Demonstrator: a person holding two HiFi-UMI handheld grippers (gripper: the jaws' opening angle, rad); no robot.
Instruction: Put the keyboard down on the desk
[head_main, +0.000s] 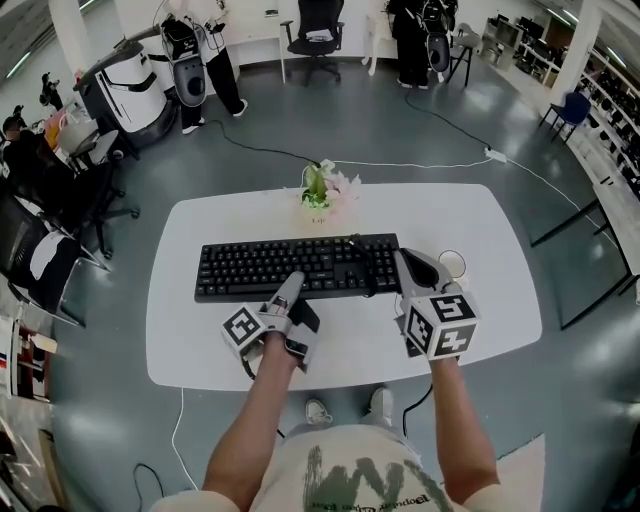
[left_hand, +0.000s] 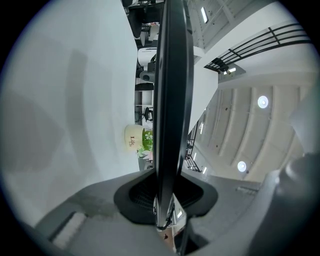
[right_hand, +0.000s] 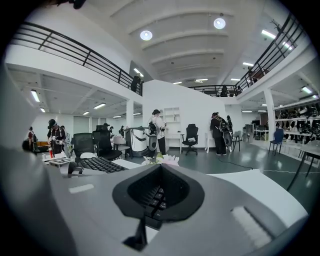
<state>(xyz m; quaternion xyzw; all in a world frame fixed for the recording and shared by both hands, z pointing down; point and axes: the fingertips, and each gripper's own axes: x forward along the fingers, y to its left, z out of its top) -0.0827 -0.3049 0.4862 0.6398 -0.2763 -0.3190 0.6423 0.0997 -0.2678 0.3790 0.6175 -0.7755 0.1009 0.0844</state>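
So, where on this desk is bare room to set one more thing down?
Bare: the desk left of the keyboard; its right end beyond the white round object; its back corners beside the flower pot. Crowded: the middle and front, around the left gripper and right gripper.

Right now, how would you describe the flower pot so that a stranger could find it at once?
Find the white desk on the grey floor. At its far edge, just behind the black keyboard, stands the flower pot. It is small and cream, with green leaves and pale blossoms, the only plant there.
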